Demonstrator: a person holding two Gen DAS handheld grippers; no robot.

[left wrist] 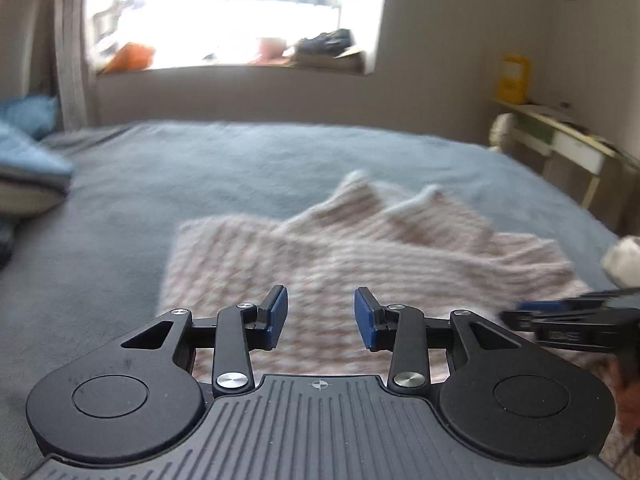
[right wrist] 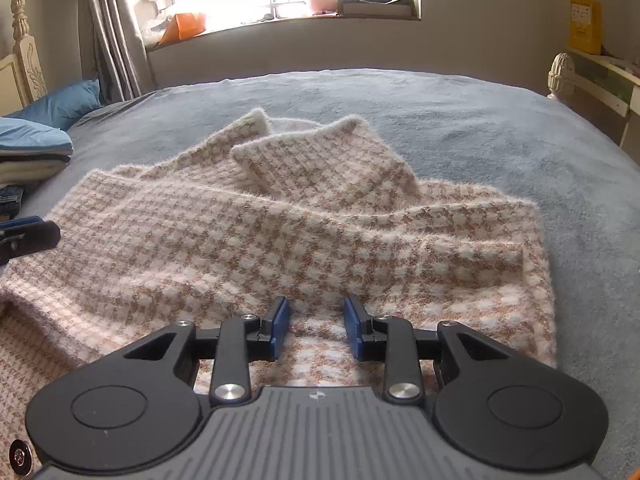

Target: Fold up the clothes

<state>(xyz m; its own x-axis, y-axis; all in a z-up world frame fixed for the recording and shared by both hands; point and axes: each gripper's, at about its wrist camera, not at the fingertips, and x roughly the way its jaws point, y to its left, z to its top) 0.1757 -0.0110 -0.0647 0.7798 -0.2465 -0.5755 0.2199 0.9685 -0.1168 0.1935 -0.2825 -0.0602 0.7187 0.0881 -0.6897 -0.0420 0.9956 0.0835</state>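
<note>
A fuzzy pink-and-brown houndstooth sweater (right wrist: 248, 232) lies on the blue-grey bedspread (right wrist: 460, 120), its sleeves folded across the body and the cuffs pointing to the far side. My right gripper (right wrist: 316, 326) hovers over the sweater's near part, open, with only flat fabric showing in the gap. My left gripper (left wrist: 320, 312) is also open with nothing between its pads, over the sweater (left wrist: 320, 256), which is blurred in this view. Each gripper shows in the other's view: the right gripper (left wrist: 568, 320) at the right edge, the left gripper (right wrist: 28, 236) at the sweater's left edge.
A stack of folded clothes (right wrist: 32, 152) and a blue pillow (right wrist: 68, 100) lie at the bed's left side. A bedpost (right wrist: 560, 74) and a pale desk (left wrist: 568, 140) stand to the right. Beyond the bed are a wall and a cluttered windowsill (right wrist: 376, 0).
</note>
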